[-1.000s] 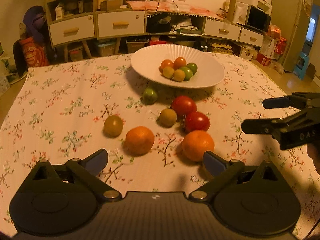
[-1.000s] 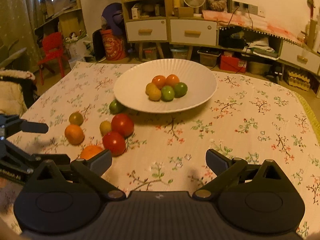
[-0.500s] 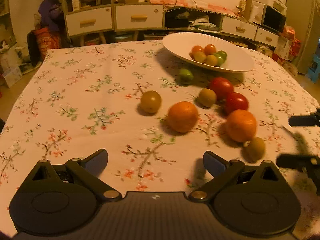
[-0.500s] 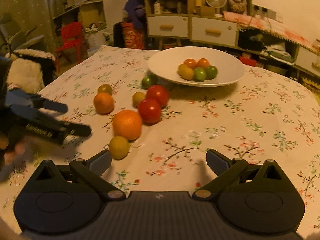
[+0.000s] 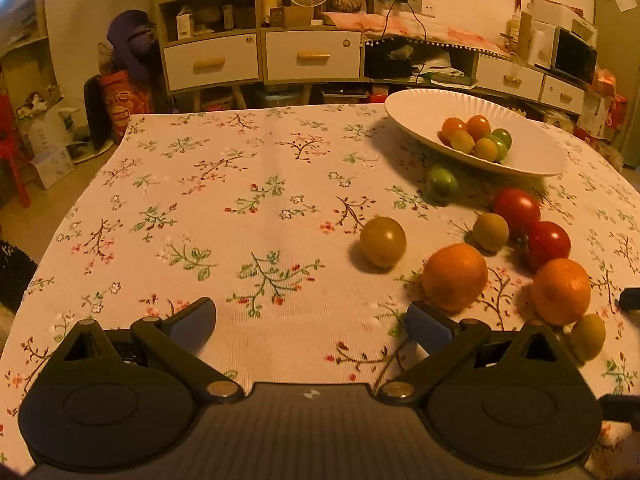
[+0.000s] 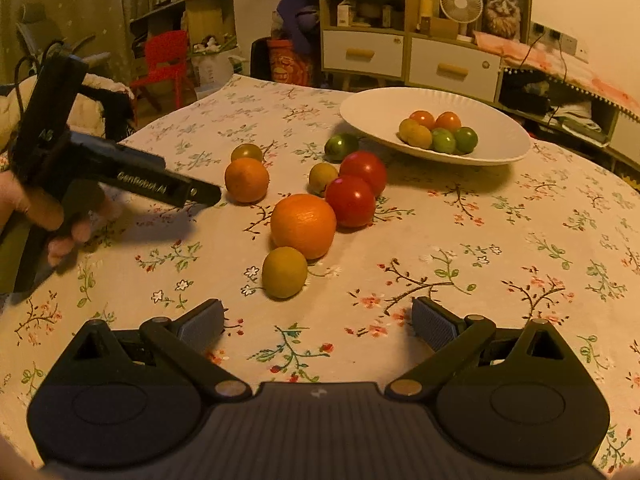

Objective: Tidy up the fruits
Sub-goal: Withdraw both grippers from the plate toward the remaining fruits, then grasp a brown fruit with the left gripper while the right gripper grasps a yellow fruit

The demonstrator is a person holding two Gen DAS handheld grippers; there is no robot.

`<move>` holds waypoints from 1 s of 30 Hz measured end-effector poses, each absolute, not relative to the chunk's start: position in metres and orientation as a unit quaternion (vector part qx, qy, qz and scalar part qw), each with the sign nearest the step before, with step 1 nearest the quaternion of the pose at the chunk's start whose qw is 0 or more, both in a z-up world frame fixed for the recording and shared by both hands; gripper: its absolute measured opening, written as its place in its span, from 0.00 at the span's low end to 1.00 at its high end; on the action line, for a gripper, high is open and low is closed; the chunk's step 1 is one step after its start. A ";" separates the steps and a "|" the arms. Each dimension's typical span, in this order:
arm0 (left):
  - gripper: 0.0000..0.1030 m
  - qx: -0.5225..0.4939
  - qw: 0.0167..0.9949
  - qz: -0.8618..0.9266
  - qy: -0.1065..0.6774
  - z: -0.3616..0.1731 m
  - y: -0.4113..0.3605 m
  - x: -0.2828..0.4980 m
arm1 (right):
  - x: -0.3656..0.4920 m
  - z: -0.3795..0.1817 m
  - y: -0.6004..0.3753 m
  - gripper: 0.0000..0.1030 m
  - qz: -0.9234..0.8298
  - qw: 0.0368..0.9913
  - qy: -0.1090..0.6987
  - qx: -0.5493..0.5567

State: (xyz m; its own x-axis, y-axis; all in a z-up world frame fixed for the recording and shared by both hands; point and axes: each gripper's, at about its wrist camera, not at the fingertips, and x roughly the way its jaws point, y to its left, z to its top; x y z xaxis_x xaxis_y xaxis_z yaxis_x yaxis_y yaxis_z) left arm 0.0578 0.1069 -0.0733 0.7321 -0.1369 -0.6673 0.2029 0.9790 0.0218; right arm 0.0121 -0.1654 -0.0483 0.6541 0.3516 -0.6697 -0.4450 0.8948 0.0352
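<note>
The small yellow-green fruit (image 6: 284,272) lying on the floral cloth (image 6: 460,232) against the big orange (image 6: 303,225) looks light, smooth and apt to roll, so I'd pinch its middle gently; right gripper (image 6: 318,322) and left gripper (image 5: 310,322) both gape wide, empty.

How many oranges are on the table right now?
2. One orange sits among the loose fruit, touching a red tomato; the other orange lies further left, near the left gripper. None visible in the plate, though fruit there could hide something.
</note>
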 end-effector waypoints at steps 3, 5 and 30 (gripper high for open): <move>1.00 0.044 0.930 -0.089 0.353 -0.073 0.106 0.061 | 0.012 -0.048 -0.164 0.97 0.219 0.908 0.351 -0.067; 1.00 0.042 0.931 -0.088 0.352 -0.074 0.105 0.065 | 0.013 -0.049 -0.162 0.97 0.218 0.908 0.351 -0.066; 0.46 0.044 0.931 -0.123 0.341 -0.066 0.078 0.079 | 0.012 -0.043 -0.150 0.57 0.236 0.909 0.336 -0.067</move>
